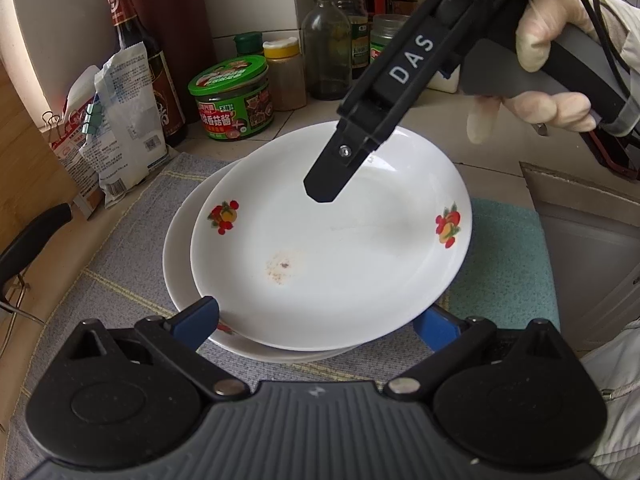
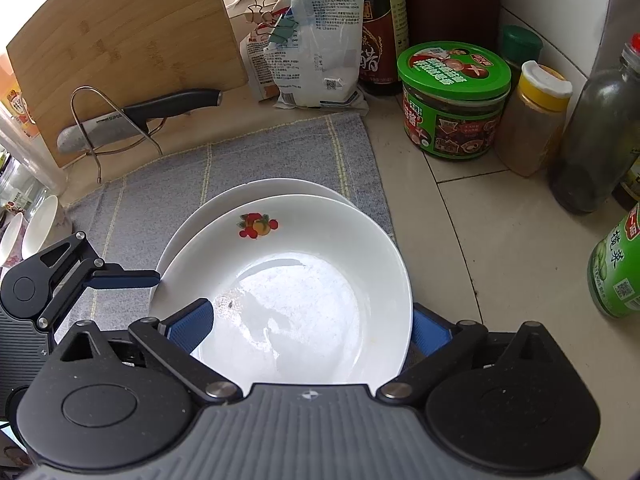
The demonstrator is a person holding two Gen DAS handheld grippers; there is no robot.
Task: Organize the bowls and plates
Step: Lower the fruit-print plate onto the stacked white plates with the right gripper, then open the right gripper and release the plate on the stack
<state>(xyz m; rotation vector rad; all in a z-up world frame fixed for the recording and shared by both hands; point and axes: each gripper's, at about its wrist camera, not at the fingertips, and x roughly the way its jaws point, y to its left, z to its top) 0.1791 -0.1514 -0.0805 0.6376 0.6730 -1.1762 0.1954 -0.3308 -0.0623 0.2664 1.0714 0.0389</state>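
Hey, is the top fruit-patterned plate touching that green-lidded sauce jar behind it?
Apart. The right wrist view shows it: bare counter tile lies between the far rim of the top plate and the base of the green-lidded jar.

A green-lidded jar (image 2: 454, 100) stands beside a spice shaker (image 2: 534, 118); a knife (image 2: 140, 114) rests against a cutting board (image 2: 120, 40).
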